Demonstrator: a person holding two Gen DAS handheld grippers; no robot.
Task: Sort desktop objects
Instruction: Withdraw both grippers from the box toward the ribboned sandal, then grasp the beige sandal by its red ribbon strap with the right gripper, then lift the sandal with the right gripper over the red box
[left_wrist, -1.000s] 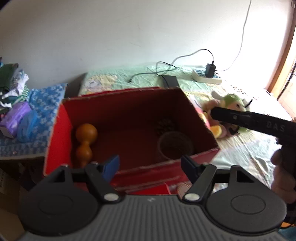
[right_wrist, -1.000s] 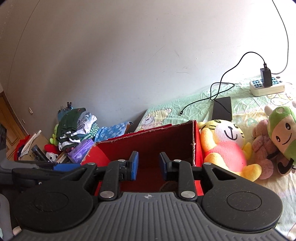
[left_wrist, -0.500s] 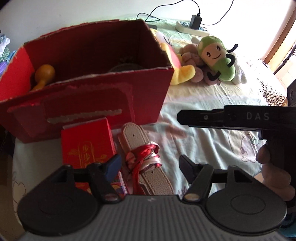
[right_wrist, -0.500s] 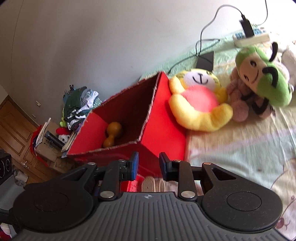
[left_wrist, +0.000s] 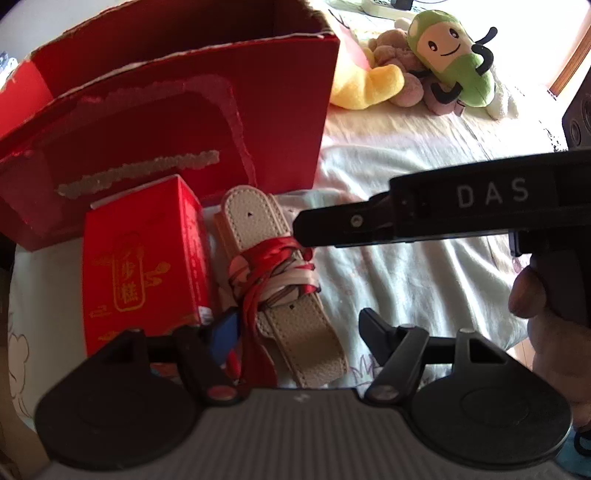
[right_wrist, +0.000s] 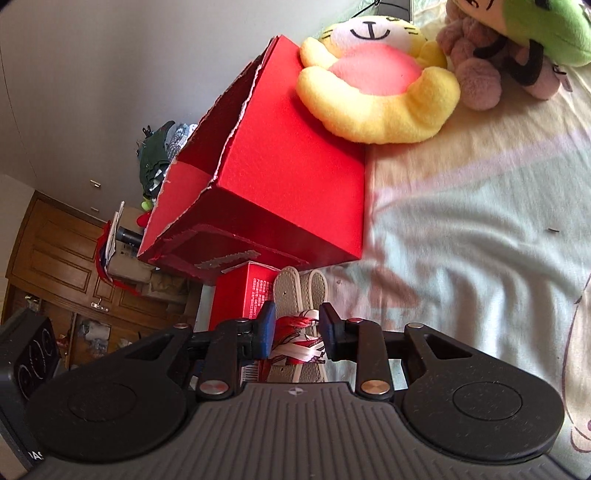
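Your right claw (right_wrist: 297, 328), opening, straddles the ribbon-tied strap bundle (left_wrist: 280, 280), crosswise; left claw (left_wrist: 295, 332) open, empty, nearby.

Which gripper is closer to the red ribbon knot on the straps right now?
Right. The right gripper has the red ribbon knot between its opening fingers. The left gripper hangs open over the near end of the beige straps, short of it.
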